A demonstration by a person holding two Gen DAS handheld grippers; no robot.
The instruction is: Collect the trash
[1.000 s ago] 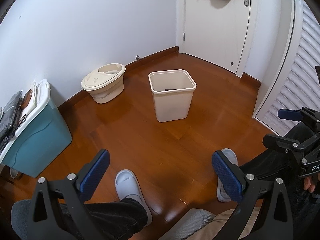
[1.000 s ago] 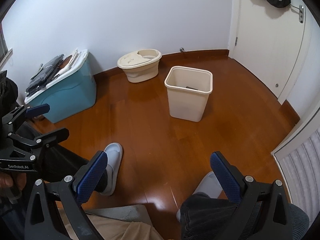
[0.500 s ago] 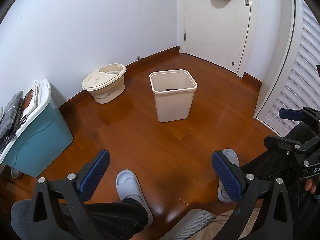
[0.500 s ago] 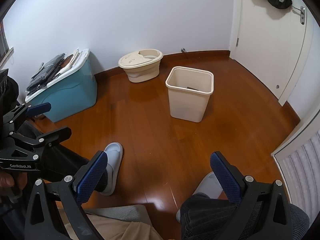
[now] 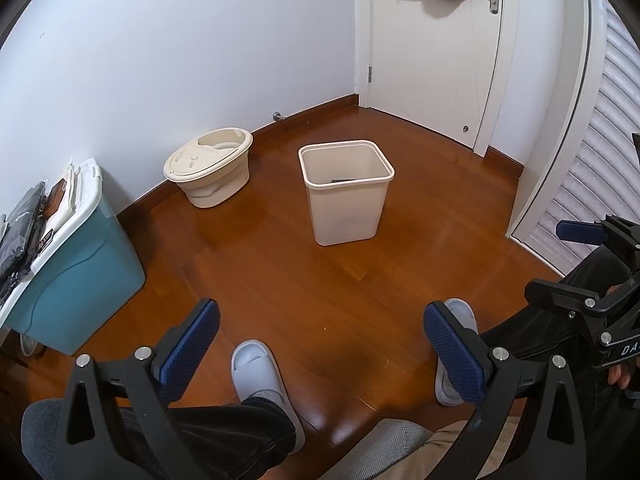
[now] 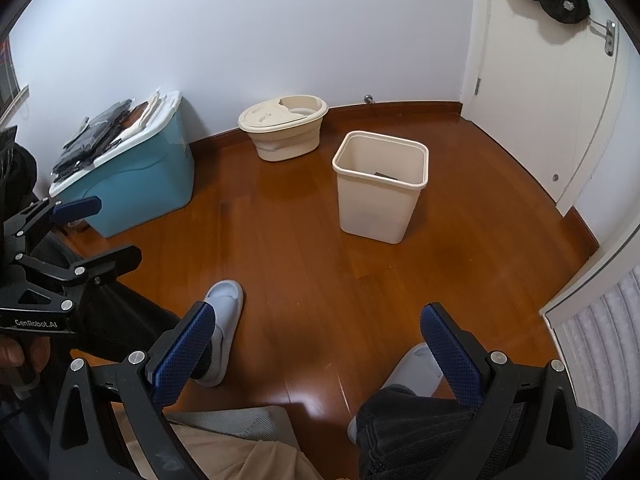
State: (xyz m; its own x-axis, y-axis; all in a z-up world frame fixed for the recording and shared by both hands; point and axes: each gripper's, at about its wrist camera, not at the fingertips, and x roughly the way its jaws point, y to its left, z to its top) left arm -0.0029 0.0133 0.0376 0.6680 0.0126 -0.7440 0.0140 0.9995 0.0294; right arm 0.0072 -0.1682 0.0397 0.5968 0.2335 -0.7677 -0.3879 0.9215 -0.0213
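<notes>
Illumination is even, diffuse and bright in both views; no light source is visible. The wooden floor (image 5: 280, 248) shows soft glare patches at 6 o'clock. Shadows are faint and soft-edged, notably beside the waste bin (image 6: 380, 188). Focus is sharp throughout. Fisheye distortion bows straight lines near the edges, and black vignetting fills all four corners.

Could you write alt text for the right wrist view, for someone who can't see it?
An open gripper with blue pads points over a wooden floor toward a beige bin. A round beige tub and a teal box stand by the wall; the person's slippers show below.
</notes>
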